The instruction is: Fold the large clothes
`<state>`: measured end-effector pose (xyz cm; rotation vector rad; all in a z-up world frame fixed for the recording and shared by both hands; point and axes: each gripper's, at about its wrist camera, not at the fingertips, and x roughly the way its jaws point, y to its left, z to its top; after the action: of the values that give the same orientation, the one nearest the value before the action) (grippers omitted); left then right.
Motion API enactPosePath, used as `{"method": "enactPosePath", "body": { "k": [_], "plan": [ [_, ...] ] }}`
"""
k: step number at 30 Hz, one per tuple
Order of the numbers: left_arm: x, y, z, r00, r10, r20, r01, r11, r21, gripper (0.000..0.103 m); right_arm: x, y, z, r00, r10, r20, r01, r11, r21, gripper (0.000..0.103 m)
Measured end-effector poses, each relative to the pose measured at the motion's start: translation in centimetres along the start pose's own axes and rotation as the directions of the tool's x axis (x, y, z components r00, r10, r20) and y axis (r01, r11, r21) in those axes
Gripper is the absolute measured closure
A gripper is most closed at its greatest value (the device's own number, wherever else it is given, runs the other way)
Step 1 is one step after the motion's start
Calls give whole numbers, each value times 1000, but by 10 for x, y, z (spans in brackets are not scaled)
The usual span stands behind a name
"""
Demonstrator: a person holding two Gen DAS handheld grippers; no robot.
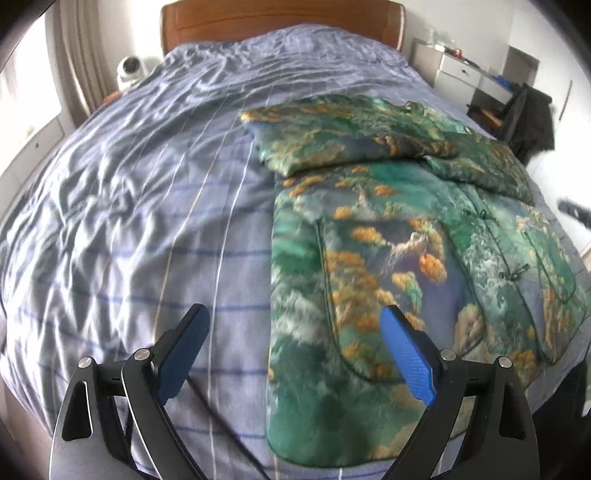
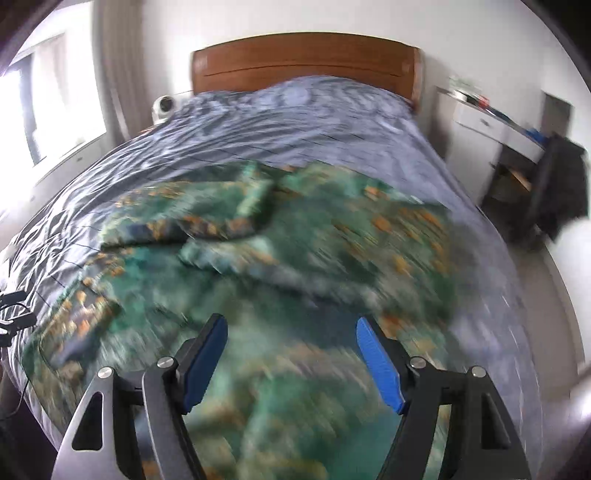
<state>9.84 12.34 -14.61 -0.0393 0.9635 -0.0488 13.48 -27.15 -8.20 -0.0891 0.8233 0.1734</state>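
Green and orange printed jacket (image 1: 369, 236) lies flat on the right side of the striped bedsheet (image 1: 147, 184), sleeves folded across its far end. Left gripper (image 1: 295, 354) and right gripper (image 2: 291, 363) both hover above, jaws apart, holding nothing.

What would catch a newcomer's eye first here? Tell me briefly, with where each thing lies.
First the green and orange printed jacket, spread on the right side of the bed with its sleeves folded across the chest. Around it lies the rumpled blue striped bedcover, running back to a wooden headboard. In front, the left gripper and right gripper hover with jaws open, holding nothing.
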Motion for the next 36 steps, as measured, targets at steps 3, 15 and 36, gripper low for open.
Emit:
{"method": "enactPosePath", "body": {
  "k": [3, 15, 36],
  "plan": [
    [-5, 6, -6, 1000, -8, 8, 9, 1000, -30, 9, -14, -22, -26, 1000, -23, -16, 25, 996, 83, 29],
    [-11, 32, -19, 984, -179, -11, 174, 970, -167, 9, -46, -72, -88, 996, -64, -57, 75, 971, 228, 29],
    [38, -35, -43, 979, -104, -174, 125, 986, 111, 2, -18, -115, -151, 943, 152, -297, -79, 967, 243, 28]
  ]
}}
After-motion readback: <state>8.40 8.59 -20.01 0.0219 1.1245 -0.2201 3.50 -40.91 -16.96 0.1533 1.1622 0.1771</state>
